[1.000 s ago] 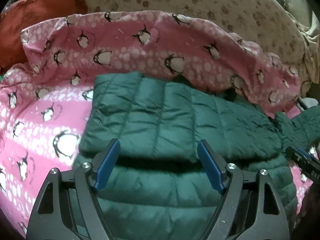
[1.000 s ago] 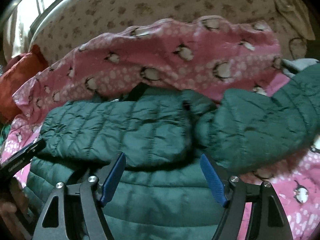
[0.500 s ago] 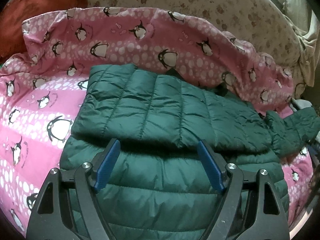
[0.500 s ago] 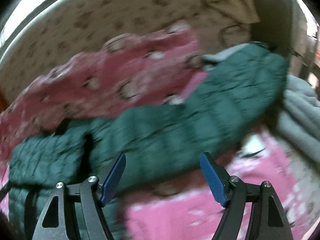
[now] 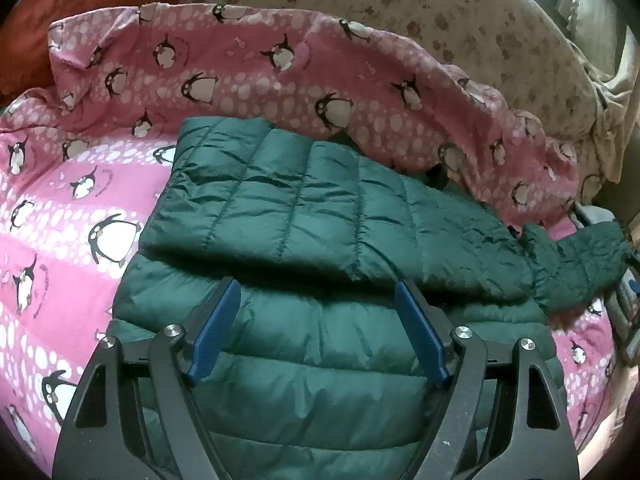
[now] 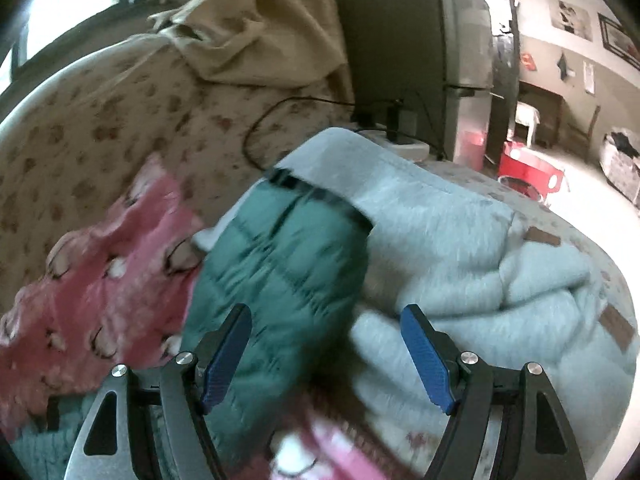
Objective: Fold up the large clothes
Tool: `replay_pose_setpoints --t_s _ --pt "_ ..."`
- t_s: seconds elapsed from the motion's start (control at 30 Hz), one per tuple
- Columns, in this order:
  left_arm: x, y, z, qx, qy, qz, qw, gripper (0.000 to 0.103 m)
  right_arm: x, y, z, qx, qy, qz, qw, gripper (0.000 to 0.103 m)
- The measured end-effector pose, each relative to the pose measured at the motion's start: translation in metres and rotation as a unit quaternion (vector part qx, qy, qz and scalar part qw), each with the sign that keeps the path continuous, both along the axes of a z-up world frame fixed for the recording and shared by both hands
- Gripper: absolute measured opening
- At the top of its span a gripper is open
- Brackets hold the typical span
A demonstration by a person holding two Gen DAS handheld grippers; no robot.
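Observation:
A dark green quilted jacket (image 5: 320,232) lies on a pink penguin-print blanket (image 5: 80,208). One sleeve is folded across its body; the other sleeve (image 5: 576,264) stretches out to the right. My left gripper (image 5: 318,292) hovers open above the jacket's middle with nothing between its blue pads. In the right wrist view, which is blurred, my right gripper (image 6: 326,316) stands open above that outstretched sleeve (image 6: 280,264), whose dark cuff (image 6: 316,194) rests against a pale blue-grey fleece garment (image 6: 460,240). Neither gripper touches the cloth.
A beige flowered sheet (image 5: 440,12) covers the bed behind the blanket, and a red-brown cushion (image 5: 60,12) lies at the back left. Beyond the fleece stand a dark cabinet (image 6: 412,40), a power strip with cables (image 6: 400,140) and a red tub (image 6: 532,164).
My right gripper has swung far to the right, from over the jacket's body to over the sleeve's end and the fleece. The left gripper has stayed nearly still, tilting slightly.

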State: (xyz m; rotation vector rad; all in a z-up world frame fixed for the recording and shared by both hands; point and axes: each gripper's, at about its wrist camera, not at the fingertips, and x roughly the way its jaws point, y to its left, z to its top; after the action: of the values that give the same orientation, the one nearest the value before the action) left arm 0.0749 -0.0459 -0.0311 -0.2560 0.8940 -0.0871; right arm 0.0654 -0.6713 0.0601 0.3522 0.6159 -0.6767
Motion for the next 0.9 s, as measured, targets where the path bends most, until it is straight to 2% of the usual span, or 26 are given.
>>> replay_pose_setpoints --t_s 0.23,0.27,0.33,0.37,0.43,0.53,0.67,0.9 --pt "0.003 0.006 -0.009 0.007 0.017 0.010 0.9998 0.080 0.019 -0.031 -0.010 0.031 -0.005 -0.021 0.999 0.072" --pt "0.003 0.007 -0.011 0.006 0.018 0.012 0.9997 0.080 0.020 -0.033 -0.011 0.037 -0.011 -0.019 0.999 0.068" --pt "0.003 0.007 -0.012 0.006 0.019 0.014 0.9997 0.080 0.024 -0.034 -0.013 0.057 -0.020 0.002 0.998 0.036" --pt "0.003 0.007 -0.013 0.007 0.019 0.015 0.9997 0.080 0.025 -0.029 -0.011 0.053 -0.021 0.008 0.998 0.033" --pt "0.003 0.006 -0.012 0.008 0.018 0.014 0.9997 0.080 0.024 -0.016 -0.004 0.025 -0.025 0.026 0.999 0.019" --pt "0.000 0.005 -0.010 0.012 0.009 0.013 0.9998 0.080 0.015 0.013 0.010 0.008 -0.043 0.074 0.996 0.016" --pt "-0.001 0.005 -0.007 0.009 0.008 0.012 0.9999 0.080 0.008 0.063 0.025 -0.004 -0.054 0.159 0.986 0.015" --pt "-0.010 0.008 0.000 0.000 0.001 0.016 0.9999 0.080 0.009 0.149 0.012 0.009 -0.044 0.264 0.963 0.013"
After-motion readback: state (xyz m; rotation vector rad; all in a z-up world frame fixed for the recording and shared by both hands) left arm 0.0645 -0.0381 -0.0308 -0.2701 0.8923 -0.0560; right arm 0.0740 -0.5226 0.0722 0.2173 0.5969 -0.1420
